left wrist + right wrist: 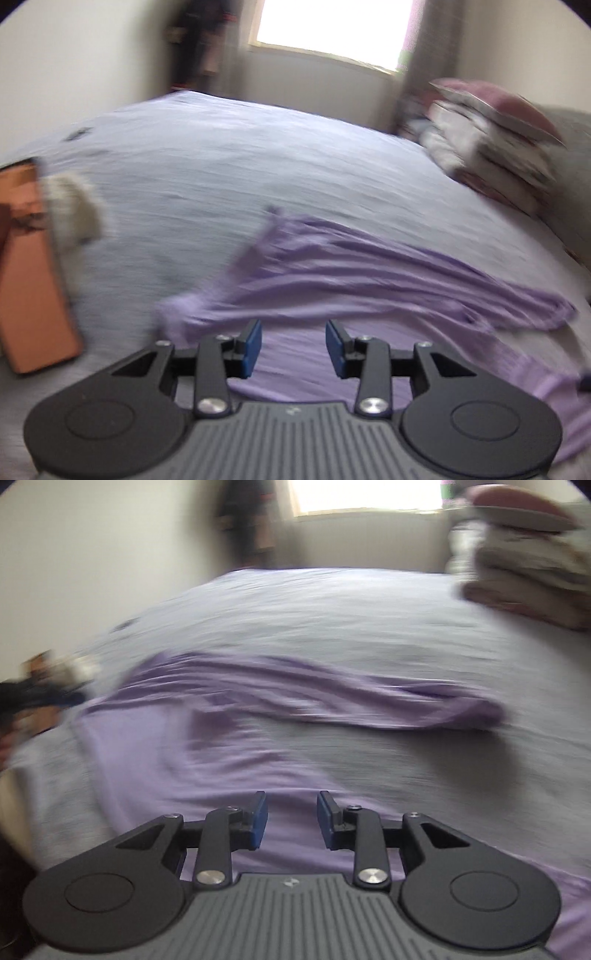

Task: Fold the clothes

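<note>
Purple garment [369, 280] lies rumpled on the bed [221, 155], unfolded, its bunched ridge running crosswise to both grippers' line of sight. Left gripper [293, 345] hangs over the near part of the garment, jaws apart, nothing between the blue pads. Right gripper [291, 819] is likewise over the garment's near flat part, jaws apart and empty. From each, most of the garment lies straight ahead; in the right view the ridge [314, 694] spans left to right, ending in a bunched tip toward the stack of folded laundry [528, 572]. Both seem about equally near the garment's near edge; blur forbids finer judgement. An orange box [33, 266] stands left of the garment.
</note>
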`<state>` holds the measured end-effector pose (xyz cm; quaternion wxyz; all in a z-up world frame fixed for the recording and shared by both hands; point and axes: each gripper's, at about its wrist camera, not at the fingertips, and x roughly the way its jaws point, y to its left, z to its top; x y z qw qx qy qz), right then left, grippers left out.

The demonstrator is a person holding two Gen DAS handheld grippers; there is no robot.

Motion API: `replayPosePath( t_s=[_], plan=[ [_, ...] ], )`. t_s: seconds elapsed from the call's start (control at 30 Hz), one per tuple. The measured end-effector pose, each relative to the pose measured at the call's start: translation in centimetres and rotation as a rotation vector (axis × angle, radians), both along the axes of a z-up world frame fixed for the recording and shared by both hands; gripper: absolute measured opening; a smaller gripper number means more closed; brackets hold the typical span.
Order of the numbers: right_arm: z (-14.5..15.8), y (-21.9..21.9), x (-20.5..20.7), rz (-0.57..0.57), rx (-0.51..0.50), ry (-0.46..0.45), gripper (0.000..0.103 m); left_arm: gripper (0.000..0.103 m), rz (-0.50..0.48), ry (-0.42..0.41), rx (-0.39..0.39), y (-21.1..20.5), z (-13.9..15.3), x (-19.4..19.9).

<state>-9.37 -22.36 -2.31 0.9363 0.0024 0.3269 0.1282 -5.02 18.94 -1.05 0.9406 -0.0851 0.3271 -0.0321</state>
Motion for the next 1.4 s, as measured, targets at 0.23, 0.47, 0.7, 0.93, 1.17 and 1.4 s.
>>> replayPosePath(
  t_s=[0.23,0.47,0.7,0.93,1.17,1.4],
  plan=[
    [-0.5,-8.4,-0.6,-0.364,-0.017,0.041,0.032,0.039,-0.271,0.027,0.025,-7.3,-1.4,0.8],
    [-0.7,-16.0,-2.3,-0.623,-0.021,0.084,0.035,0.039,-0.576,0.004,0.057,-15.1,-2.1,-0.3],
    [-1.9,-21.3,-3.5,-0.696,0.166,0.141,0.035,0.039,-0.903,-0.016,0.05,-22.6,-3.4,-2.7],
    [-2.2,-22.0,-3.8,-0.639,0.197,0.143,0.035,0.039,-1.088,-0.034,0.076,-28.8,-4.3,-4.7],
    [-2.1,-21.0,-3.4,-0.576,0.144,0.16,0.035,0.039,-1.123,-0.037,0.02,-33.3,-5.1,-4.1],
    [-2.1,-21.4,-3.5,-0.56,0.177,0.165,0.035,0.039,-1.161,-0.039,-0.051,-37.0,-5.7,-4.4]
  ],
)
